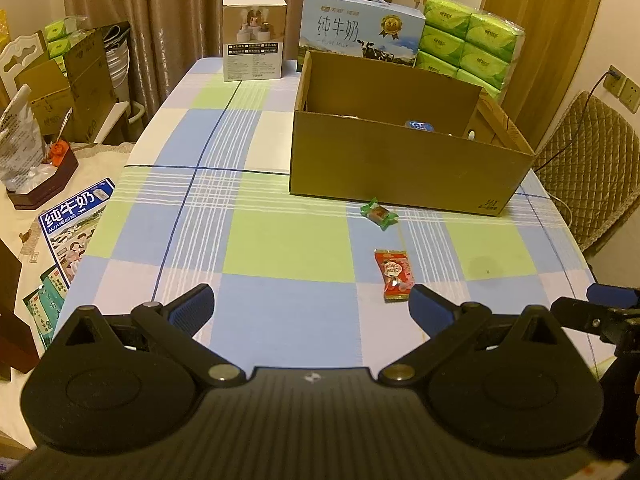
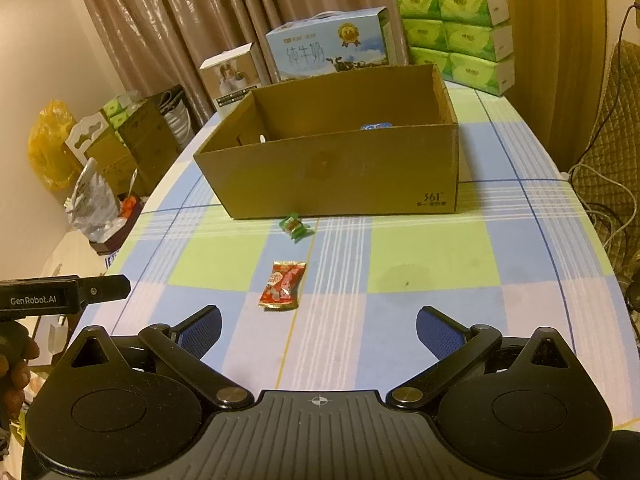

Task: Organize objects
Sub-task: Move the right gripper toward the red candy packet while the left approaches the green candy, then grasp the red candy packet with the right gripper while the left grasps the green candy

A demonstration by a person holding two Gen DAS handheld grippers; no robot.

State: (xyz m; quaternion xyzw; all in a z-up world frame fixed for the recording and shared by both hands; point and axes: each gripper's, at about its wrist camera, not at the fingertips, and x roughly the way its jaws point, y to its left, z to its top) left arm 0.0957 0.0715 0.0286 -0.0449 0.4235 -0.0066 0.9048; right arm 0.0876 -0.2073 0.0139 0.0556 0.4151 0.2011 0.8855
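A red snack packet (image 1: pixel 394 275) (image 2: pixel 282 286) lies flat on the checked tablecloth, just ahead of my grippers. A small green wrapped candy (image 1: pixel 378 213) (image 2: pixel 295 227) lies farther on, close to the front wall of an open cardboard box (image 1: pixel 400 168) (image 2: pixel 340 176). Inside the box a blue item (image 1: pixel 420 125) (image 2: pixel 376 126) peeks over the wall. My left gripper (image 1: pixel 311 306) is open with nothing between its fingers; the red packet lies just beside its right fingertip. My right gripper (image 2: pixel 319 328) is also open and empty, with the packet ahead to the left.
Behind the box stand a white product box (image 1: pixel 254 38), a blue milk carton case (image 1: pixel 360 28) and stacked green tissue packs (image 1: pixel 472 40). A quilted chair (image 1: pixel 588 172) is at the right. Cartons, bags and leaflets crowd the left side (image 1: pixel 60 92). The table edge (image 1: pixel 116 184) curves along the left.
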